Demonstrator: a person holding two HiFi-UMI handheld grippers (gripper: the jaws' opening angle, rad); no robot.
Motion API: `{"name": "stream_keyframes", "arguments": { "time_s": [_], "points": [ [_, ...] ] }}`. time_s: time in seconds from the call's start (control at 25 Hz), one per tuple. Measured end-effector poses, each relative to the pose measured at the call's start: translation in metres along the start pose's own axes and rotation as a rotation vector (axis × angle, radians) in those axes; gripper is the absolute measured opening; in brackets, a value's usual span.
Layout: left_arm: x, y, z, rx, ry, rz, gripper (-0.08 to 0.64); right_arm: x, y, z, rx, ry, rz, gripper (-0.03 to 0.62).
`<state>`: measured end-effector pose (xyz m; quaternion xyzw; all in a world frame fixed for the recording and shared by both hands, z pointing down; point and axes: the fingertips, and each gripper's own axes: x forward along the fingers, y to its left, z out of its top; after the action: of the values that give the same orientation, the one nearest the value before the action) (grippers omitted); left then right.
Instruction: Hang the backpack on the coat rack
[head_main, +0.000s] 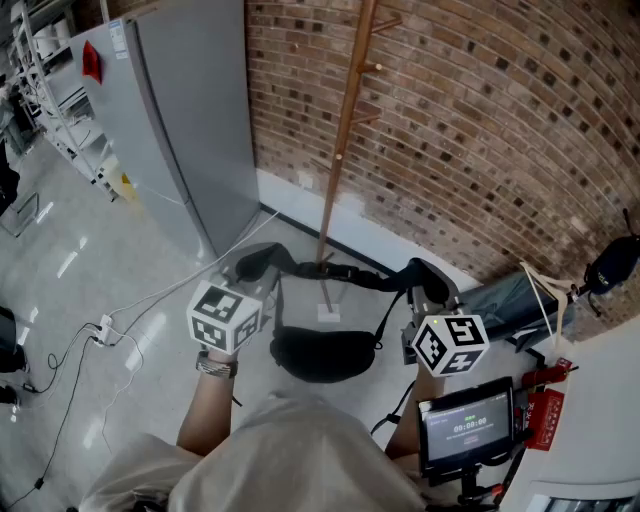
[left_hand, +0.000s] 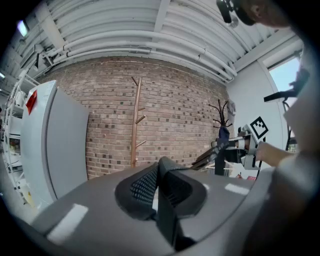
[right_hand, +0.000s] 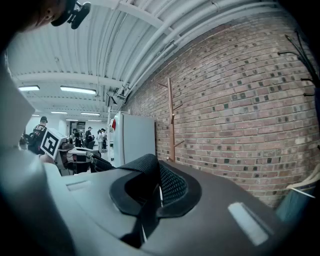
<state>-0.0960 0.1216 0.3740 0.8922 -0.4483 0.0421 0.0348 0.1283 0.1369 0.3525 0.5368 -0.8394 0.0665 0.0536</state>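
Both forearms reach forward from the body, held roughly level and well apart. The left gripper (head_main: 258, 264) has its jaws pinched tight on 1 padded shoulder strap (left_hand: 150, 186). The right gripper (head_main: 428, 278) is clamped the same way on the other strap (right_hand: 161, 184). The black backpack (head_main: 322, 353) hangs between the 2 grippers above the floor, near the foot of the wooden coat rack (head_main: 345, 130) at the brick wall (head_main: 480, 120).

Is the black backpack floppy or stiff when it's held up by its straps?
Probably floppy: the backpack sags in a soft pouch between the left gripper and right gripper. Its padded straps bend and drape, so it likely swings. It looks slumped, not bulging, so maybe light.
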Motion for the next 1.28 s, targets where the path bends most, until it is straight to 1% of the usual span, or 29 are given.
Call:
{"name": "stream_keyframes", "arguments": {
  "time_s": [0.2,0.48,0.6,0.8,1.08,1.28],
  "points": [
    [0.002,-0.006,0.001,-0.006,-0.001,0.011,0.003,-0.004,-0.002,0.005,0.002,-0.024,0.041,0.003],
    [0.009,-0.008,0.002,-0.012,-0.010,0.061,0.003,0.002,-0.015,0.009,0.010,-0.034,0.073,0.005],
    [0.014,-0.009,0.005,-0.010,-0.019,0.082,0.003,0.006,-0.020,0.015,0.016,-0.052,0.104,0.005],
    [0.019,-0.009,0.007,-0.010,-0.030,0.122,0.003,0.013,-0.028,0.012,0.011,-0.033,0.136,0.005],
    [0.029,-0.006,0.001,-0.010,-0.012,0.121,0.003,0.025,-0.035,0.006,0.056,-0.017,0.160,0.005],
    [0.047,0.005,-0.002,-0.008,0.002,0.089,0.003,0.043,-0.042,0.003,0.074,-0.019,0.154,0.005]
  ]
}}
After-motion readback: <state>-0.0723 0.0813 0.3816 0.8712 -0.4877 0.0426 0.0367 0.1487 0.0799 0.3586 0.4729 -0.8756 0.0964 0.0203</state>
